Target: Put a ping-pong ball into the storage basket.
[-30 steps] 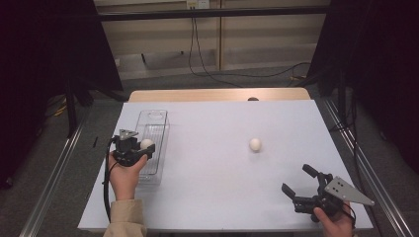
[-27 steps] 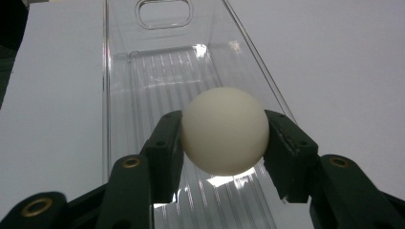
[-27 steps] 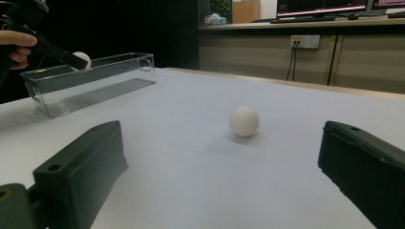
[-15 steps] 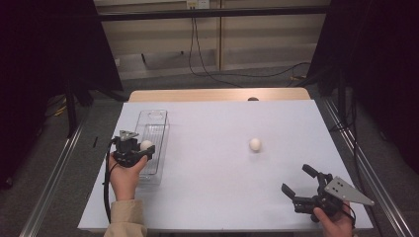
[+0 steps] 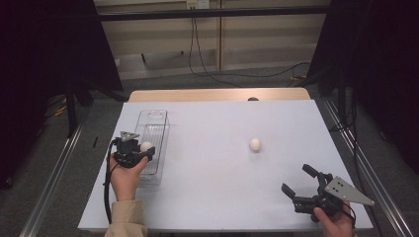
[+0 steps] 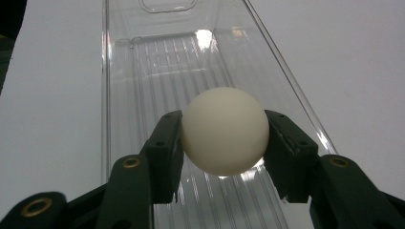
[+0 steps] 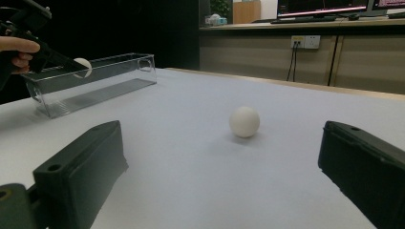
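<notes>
Left gripper (image 6: 224,143), clamped on a white round ball (image 6: 224,131), poised over a clear plastic box (image 5: 152,129); release next, while the right gripper (image 5: 300,183) rests with jaws apart

Glossy clear plastic tray (image 6: 119,95), matt smooth ball (image 6: 224,131), matt black tongs (image 6: 224,152)

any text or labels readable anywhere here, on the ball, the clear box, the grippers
None can be read.
The ball held by the left gripper is plain white.
The clear box bears no print, and neither does the second ball on the table.
The right gripper carries no marking.
The monitors far behind are too blurred to read.
</notes>
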A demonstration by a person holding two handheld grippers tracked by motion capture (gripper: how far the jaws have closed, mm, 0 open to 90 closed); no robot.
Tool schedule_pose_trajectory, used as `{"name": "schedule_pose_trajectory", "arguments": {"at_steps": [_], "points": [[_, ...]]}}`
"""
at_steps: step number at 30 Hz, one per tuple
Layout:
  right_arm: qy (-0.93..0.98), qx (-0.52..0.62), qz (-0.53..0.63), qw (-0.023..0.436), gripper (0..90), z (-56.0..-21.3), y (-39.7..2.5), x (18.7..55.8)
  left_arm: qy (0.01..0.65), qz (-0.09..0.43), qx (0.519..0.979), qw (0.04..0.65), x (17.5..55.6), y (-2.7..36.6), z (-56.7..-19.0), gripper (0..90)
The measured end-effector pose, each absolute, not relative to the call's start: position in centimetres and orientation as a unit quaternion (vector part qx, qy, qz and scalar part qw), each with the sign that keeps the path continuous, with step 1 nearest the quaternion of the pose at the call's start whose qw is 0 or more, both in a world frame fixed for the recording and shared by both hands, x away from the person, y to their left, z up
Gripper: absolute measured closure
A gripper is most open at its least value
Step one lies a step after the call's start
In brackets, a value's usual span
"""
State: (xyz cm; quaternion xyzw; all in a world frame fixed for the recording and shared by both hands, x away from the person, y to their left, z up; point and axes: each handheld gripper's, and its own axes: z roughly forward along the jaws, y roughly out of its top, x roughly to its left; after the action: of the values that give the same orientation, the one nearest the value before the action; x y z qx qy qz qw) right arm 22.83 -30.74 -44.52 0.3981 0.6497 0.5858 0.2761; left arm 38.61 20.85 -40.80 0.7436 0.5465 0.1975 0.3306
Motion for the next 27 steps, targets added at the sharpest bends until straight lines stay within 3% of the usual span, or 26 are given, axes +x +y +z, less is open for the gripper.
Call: {"name": "schedule_pose_trajectory", "arguments": {"at_steps": [14,27], "points": [[0.650,0.398,0.586,0.276,1.5,-44.52,-30.74,22.83,0.548,0.202,0.742,0.329,38.50,20.93,-40.87,50.4],[0.649,0.398,0.587,0.274,1.5,-44.52,-30.58,22.93,0.550,0.205,0.735,0.339,38.22,21.05,-40.52,39.0]]}}
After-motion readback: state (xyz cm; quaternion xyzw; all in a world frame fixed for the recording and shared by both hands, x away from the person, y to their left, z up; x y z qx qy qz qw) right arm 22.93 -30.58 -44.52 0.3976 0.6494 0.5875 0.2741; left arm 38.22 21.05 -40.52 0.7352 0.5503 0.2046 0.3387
